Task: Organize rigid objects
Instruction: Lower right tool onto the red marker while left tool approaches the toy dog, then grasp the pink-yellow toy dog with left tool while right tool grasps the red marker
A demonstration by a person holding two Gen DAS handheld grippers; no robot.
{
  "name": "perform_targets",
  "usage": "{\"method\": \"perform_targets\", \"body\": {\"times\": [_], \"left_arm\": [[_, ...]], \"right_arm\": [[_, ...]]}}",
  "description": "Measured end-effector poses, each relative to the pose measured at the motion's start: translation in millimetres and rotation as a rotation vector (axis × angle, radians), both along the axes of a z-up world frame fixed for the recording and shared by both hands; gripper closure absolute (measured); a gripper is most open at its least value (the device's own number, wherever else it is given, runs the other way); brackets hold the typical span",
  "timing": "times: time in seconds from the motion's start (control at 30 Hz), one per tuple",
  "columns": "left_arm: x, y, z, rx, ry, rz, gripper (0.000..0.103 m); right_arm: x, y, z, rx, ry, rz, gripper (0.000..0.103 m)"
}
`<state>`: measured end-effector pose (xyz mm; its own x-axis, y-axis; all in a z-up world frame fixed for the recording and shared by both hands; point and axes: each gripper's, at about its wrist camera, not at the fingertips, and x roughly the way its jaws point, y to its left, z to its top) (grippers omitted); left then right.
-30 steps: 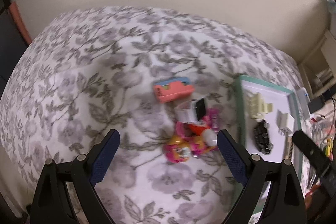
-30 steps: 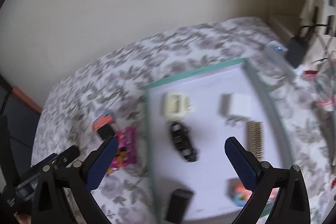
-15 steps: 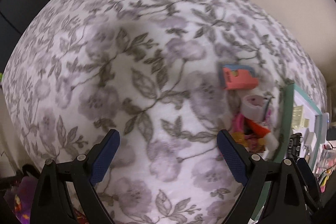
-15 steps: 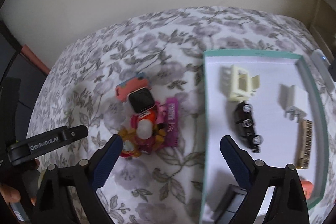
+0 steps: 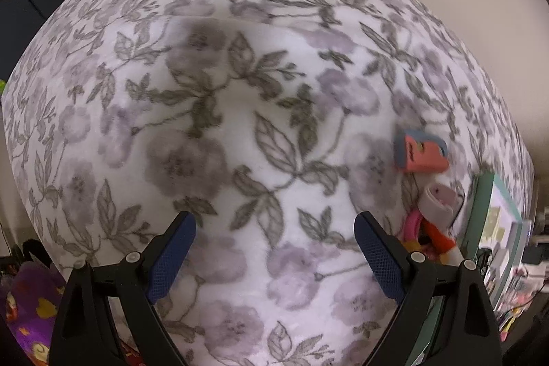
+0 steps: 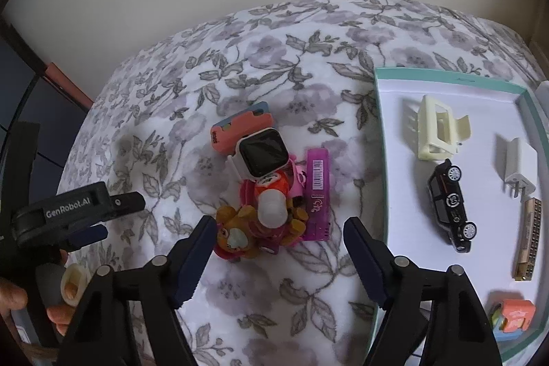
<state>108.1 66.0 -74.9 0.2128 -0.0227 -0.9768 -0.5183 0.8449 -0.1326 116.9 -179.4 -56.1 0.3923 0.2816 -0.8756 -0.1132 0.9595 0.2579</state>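
Note:
A toy pile lies on the floral bedspread (image 6: 274, 64): a smartwatch (image 6: 262, 156) on a coral case (image 6: 236, 126), a purple box (image 6: 317, 194), an orange-and-white toy (image 6: 271, 201) and a bear figure (image 6: 233, 235). My right gripper (image 6: 278, 223) hovers just over the pile's near side. Its jaws are closing, with the toys between the tips, and the pads press on nothing. My left gripper (image 5: 274, 218) stands open over bare bedspread, left of the coral case (image 5: 420, 153). It also shows in the right wrist view as the left gripper (image 6: 120, 218).
A teal-rimmed tray (image 6: 382, 160) right of the pile holds a cream hair clip (image 6: 437, 129), a black toy car (image 6: 451, 204), a white plug (image 6: 518, 168), a harmonica (image 6: 526, 239) and an orange cube (image 6: 513, 319). A person's hand (image 6: 13, 297) grips the left tool. Beige wall behind.
The right gripper swung from above the tray to over the toy pile, and its jaws narrowed. The left gripper moved left and lower, so the toys slid to its view's right edge.

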Motion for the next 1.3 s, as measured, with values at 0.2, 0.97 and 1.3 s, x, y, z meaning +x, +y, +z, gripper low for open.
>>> {"method": "perform_targets", "body": {"times": [0.2,0.97,1.3], "left_arm": [[-0.5,5.8,-1.4,-0.004,0.0,0.017,0.009],[8.2,-62.1,-13.8,-0.14,0.01,-0.177,0.009],[15.1,-74.1,-11.4,-0.208,-0.01,-0.197,0.009]], "right_arm": [[4.3,3.7,-4.6,0.007,0.012,0.0,0.041],[5.2,7.8,-3.0,0.029,-0.023,0.029,0.082],[1.6,-8.8,2.4,0.068,-0.02,-0.002,0.083]]}}
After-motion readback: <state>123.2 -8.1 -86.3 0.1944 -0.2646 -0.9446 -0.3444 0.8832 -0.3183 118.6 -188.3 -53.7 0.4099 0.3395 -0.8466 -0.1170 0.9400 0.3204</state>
